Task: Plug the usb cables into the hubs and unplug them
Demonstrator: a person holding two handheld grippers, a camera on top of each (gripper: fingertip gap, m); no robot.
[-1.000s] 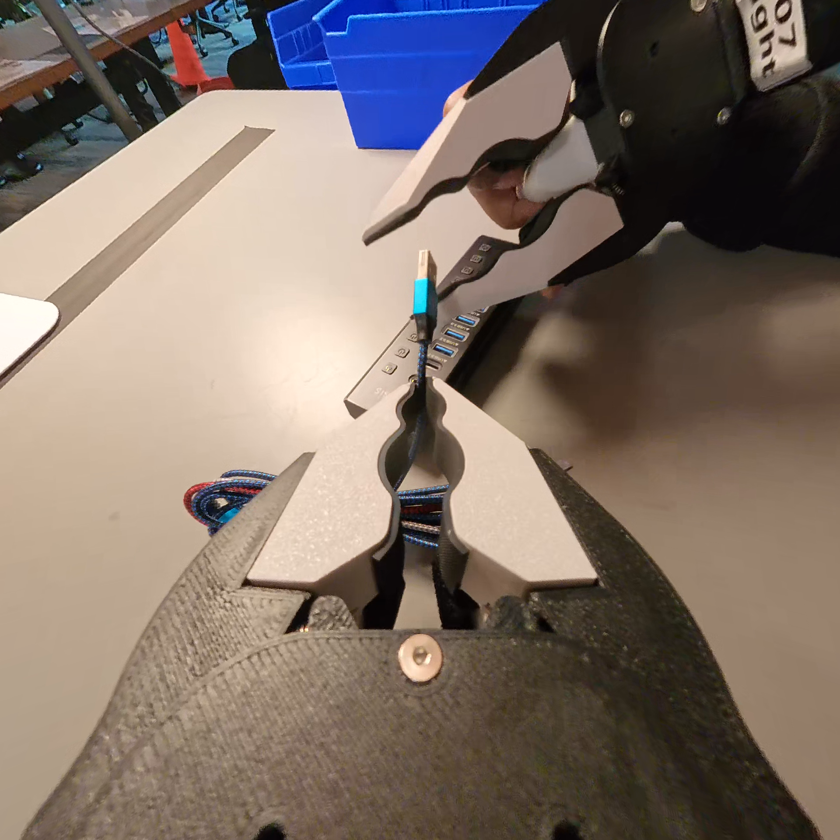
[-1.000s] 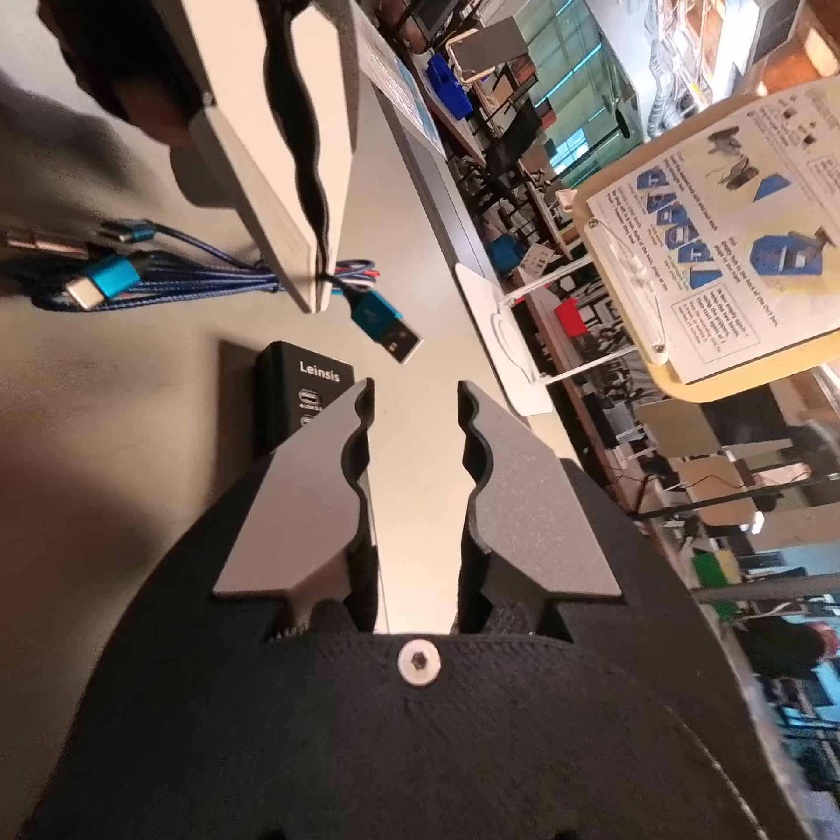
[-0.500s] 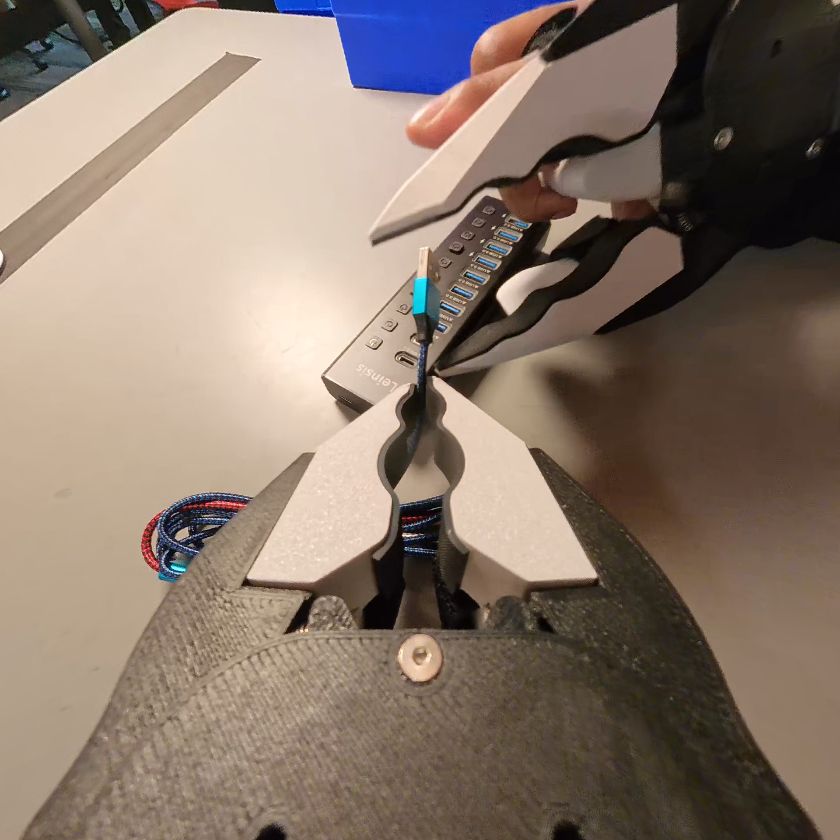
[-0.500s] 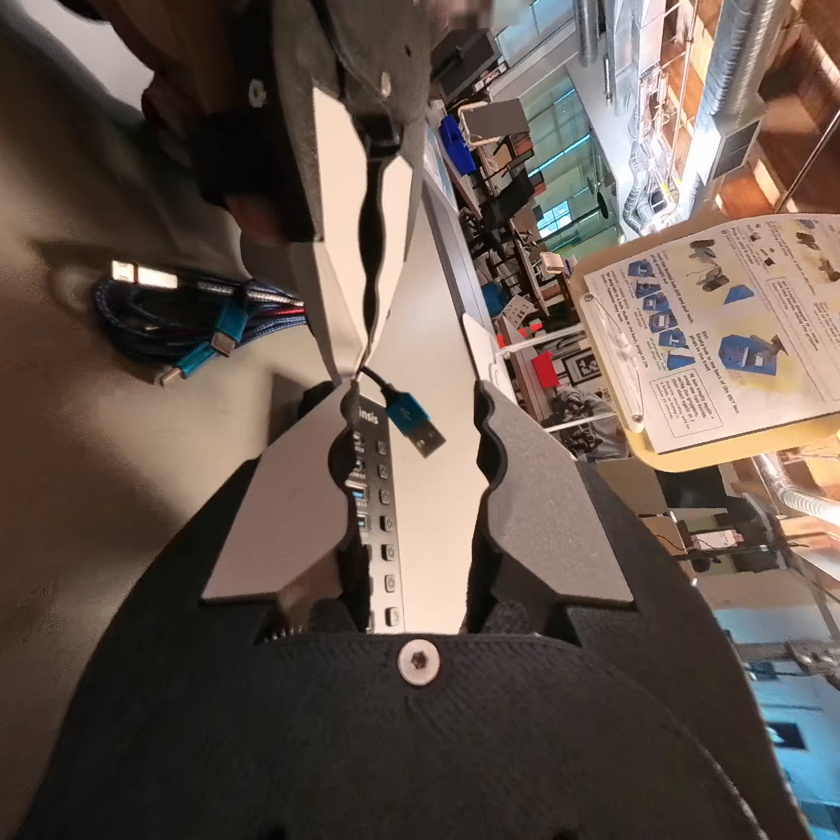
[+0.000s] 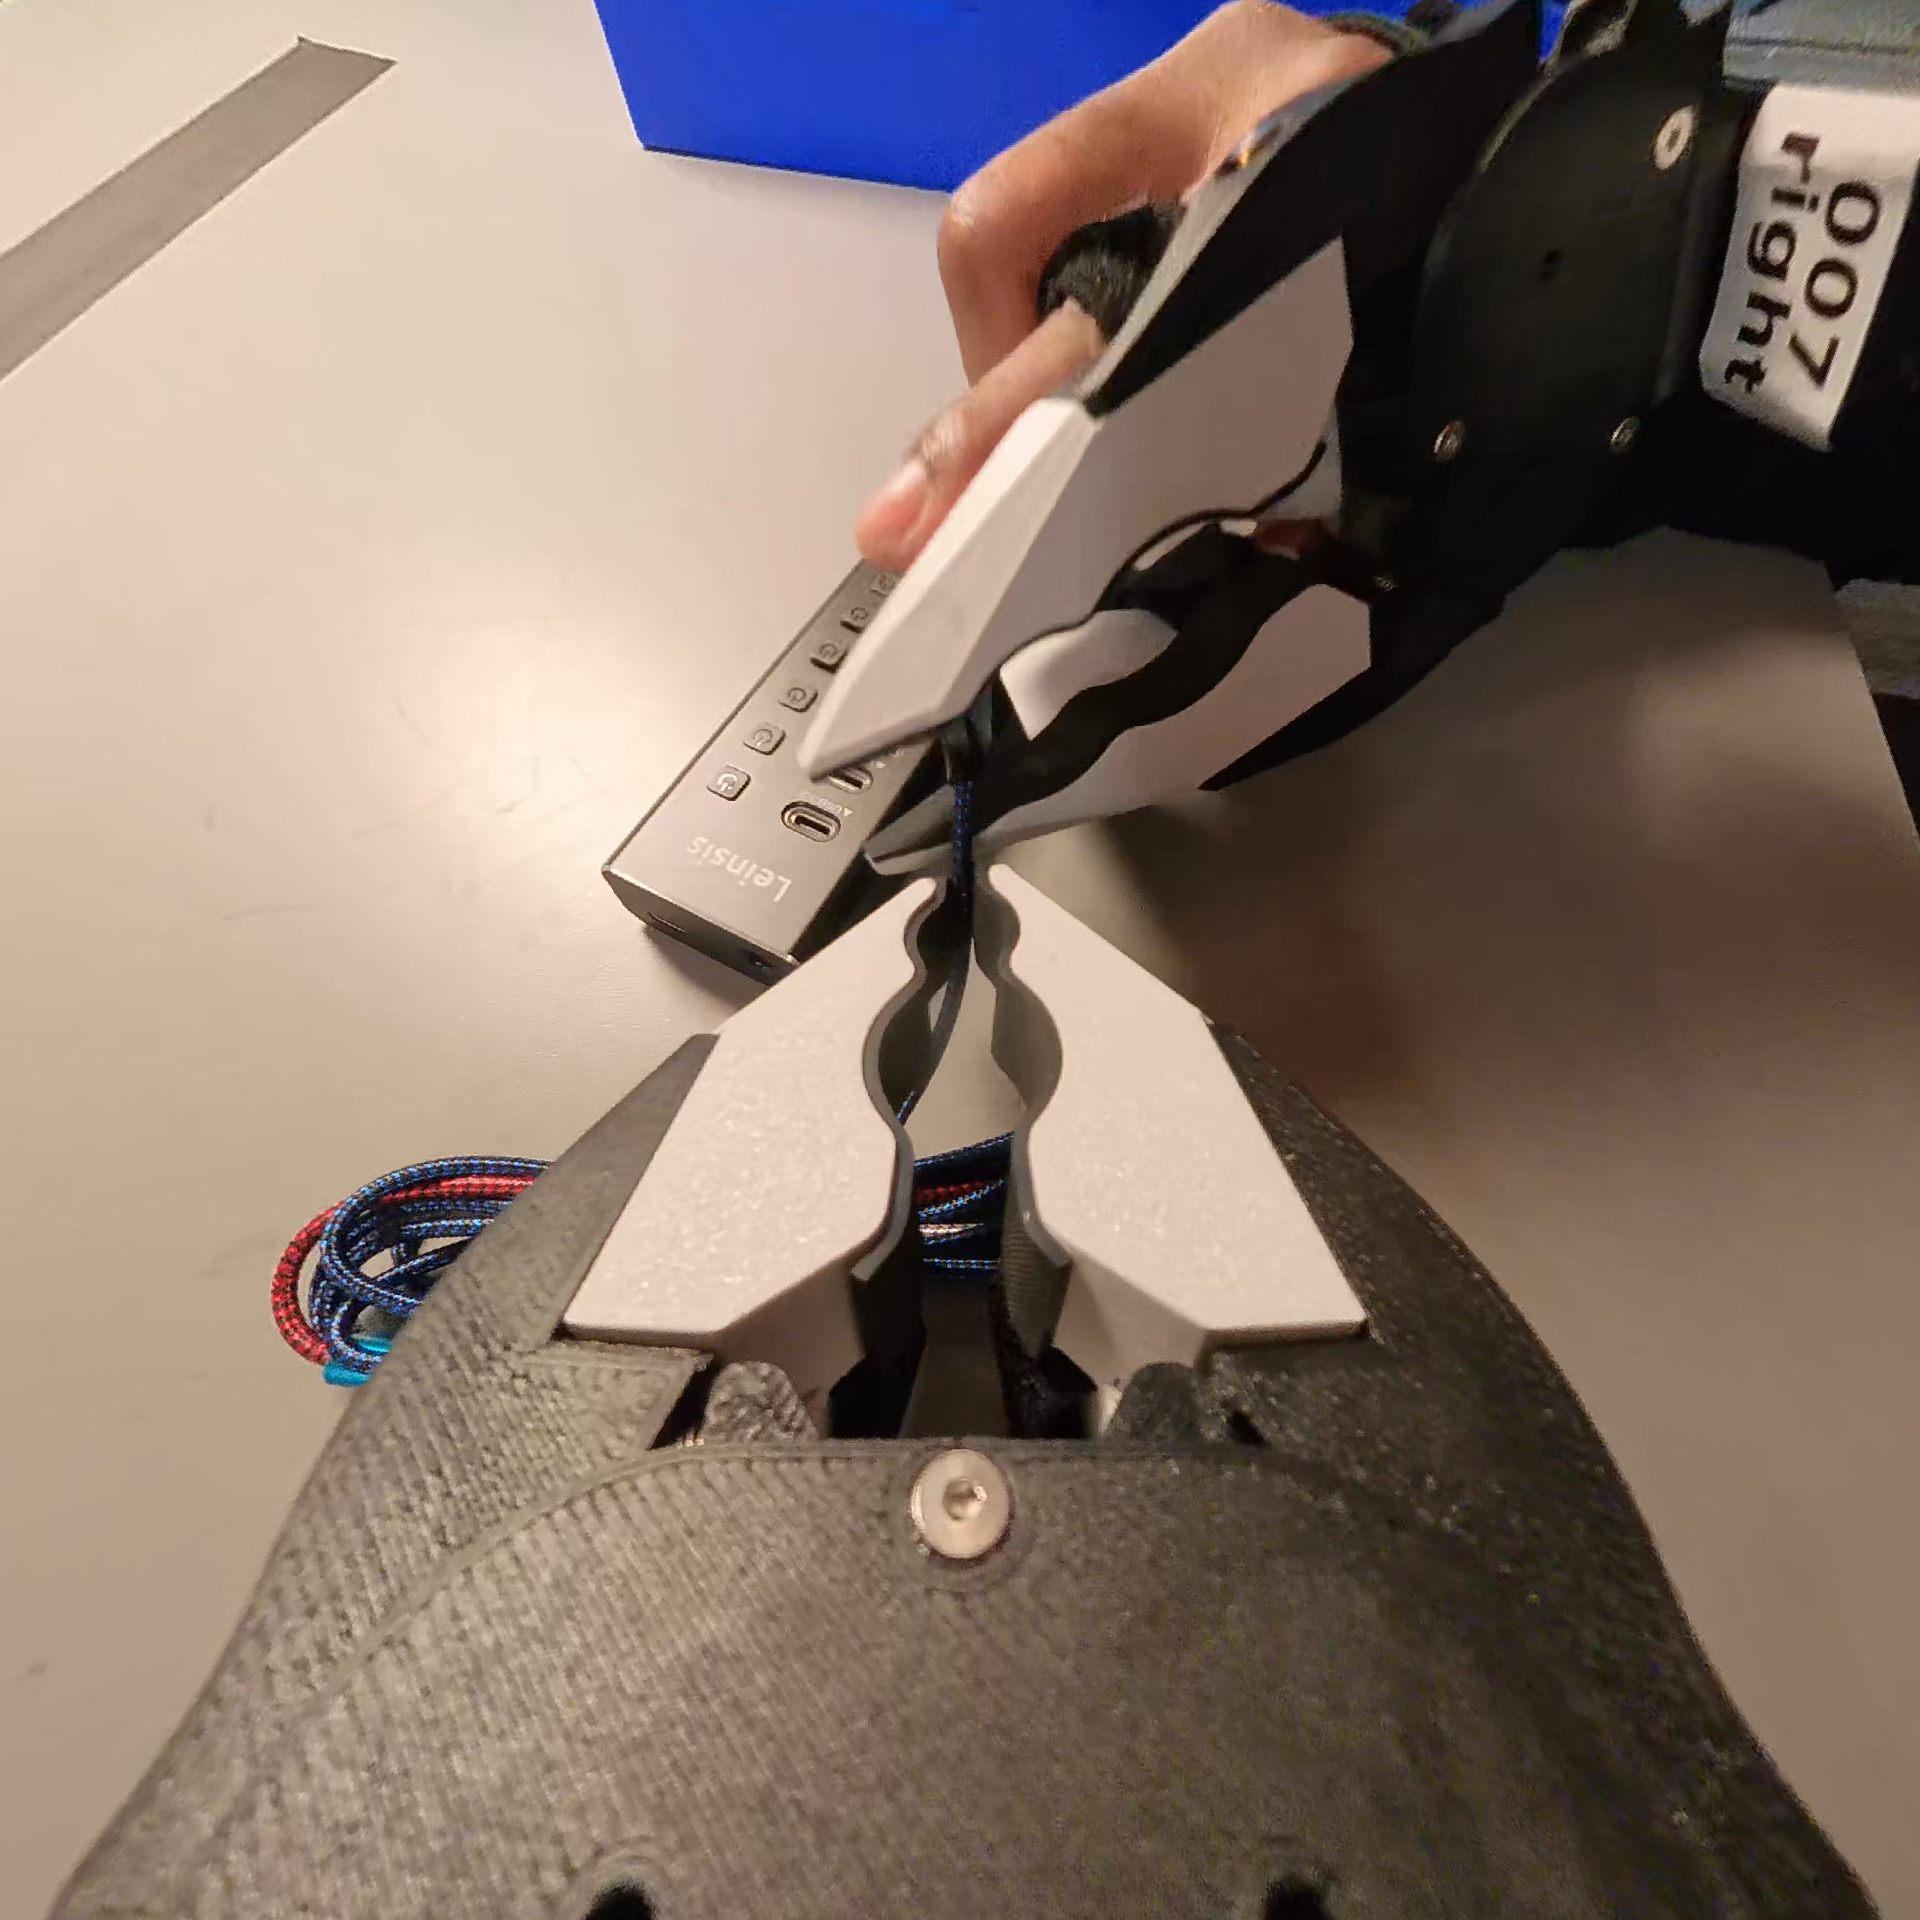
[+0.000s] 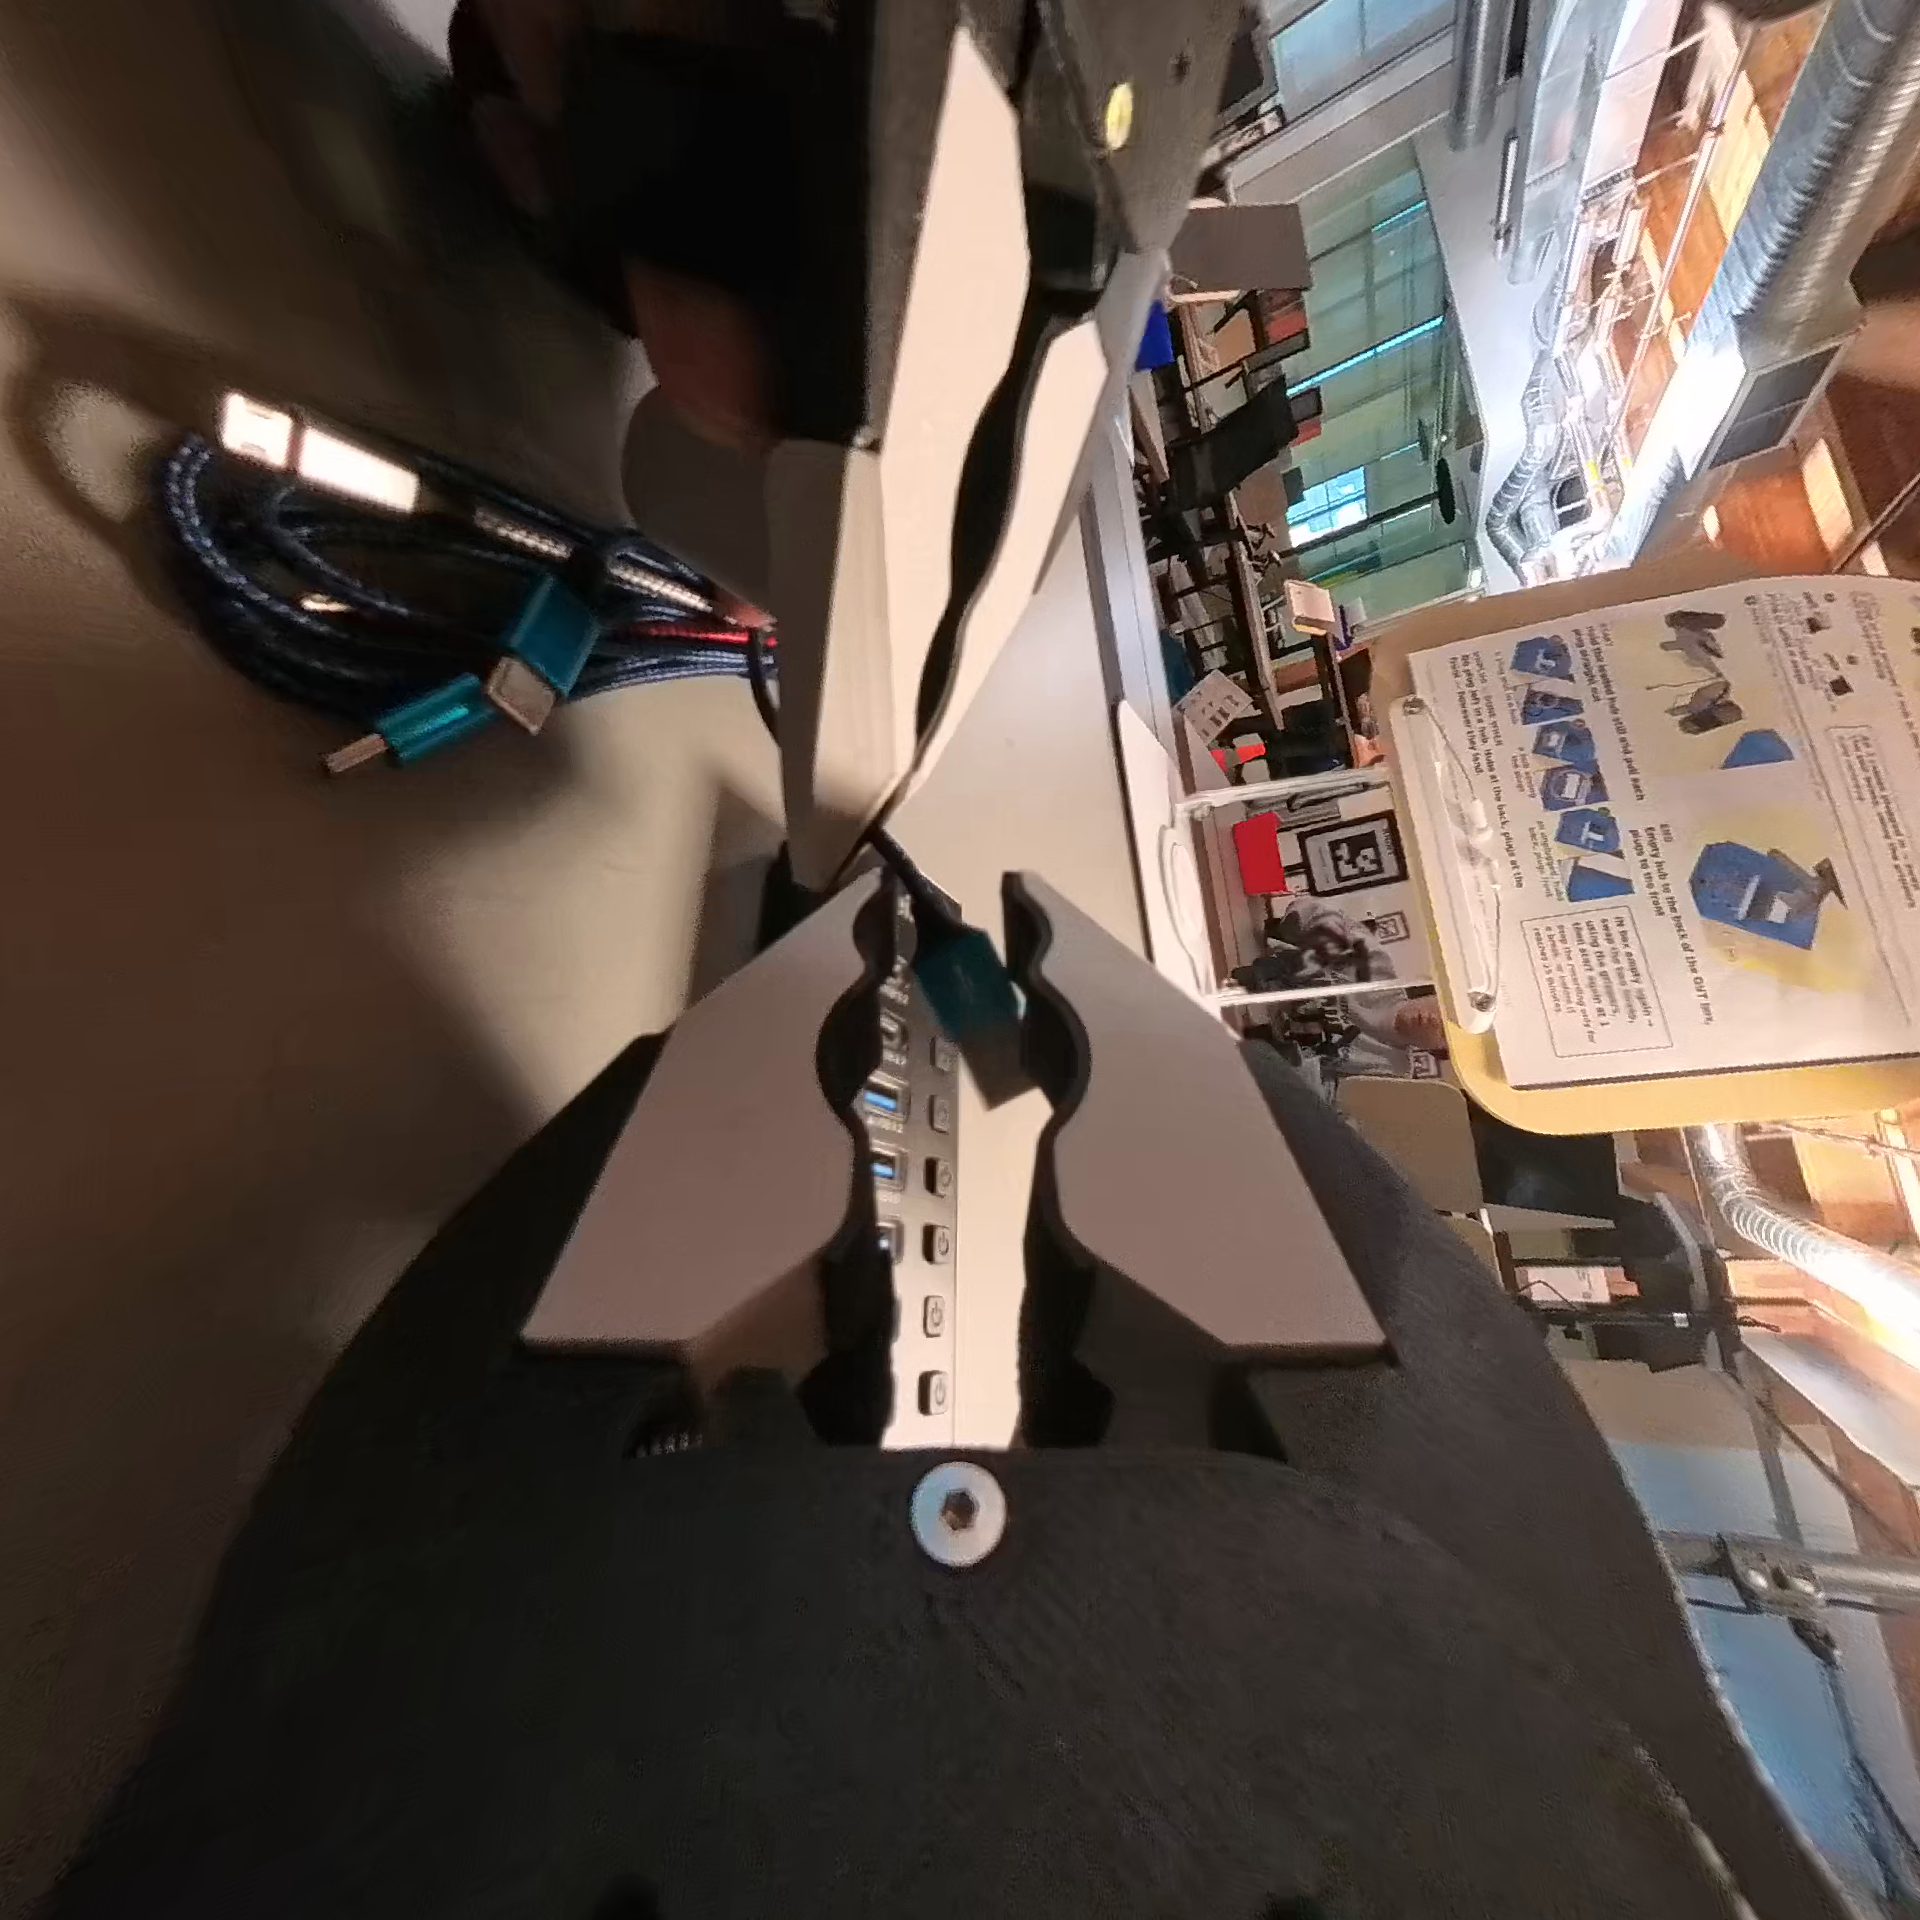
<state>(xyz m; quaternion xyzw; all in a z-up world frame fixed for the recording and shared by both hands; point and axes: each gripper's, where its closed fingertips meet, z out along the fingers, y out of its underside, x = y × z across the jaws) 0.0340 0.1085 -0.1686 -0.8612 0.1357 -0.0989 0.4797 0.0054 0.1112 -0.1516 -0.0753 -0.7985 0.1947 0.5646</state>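
My left gripper (image 5: 961,883) is shut on a blue braided USB cable (image 5: 962,821) just behind its plug and holds it above the near end of a dark grey USB hub (image 5: 727,831) that lies on the table. My right gripper (image 6: 943,883) is over the hub (image 6: 940,1174) with its jaws narrowly apart on either side of the cable's teal USB-A plug (image 6: 966,997). The plug lies against one finger, with a gap at the other. In the left wrist view the right gripper (image 5: 852,805) hides the plug. The left gripper (image 6: 857,831) reaches in from above in the right wrist view.
A bundle of blue and red braided cables (image 6: 468,623) lies on the table beside the left gripper (image 5: 353,1257). A blue bin (image 5: 831,83) stands at the back. An instruction sheet on a stand (image 6: 1662,831) is beyond the hub. A person's hand (image 5: 997,312) holds the right gripper. Less than 4 cm separates the two grippers' tips.
The right gripper has moved in over the hub's near end and narrowed its jaws around the plug. The left gripper has kept hold of the cable and come closer to the hub.
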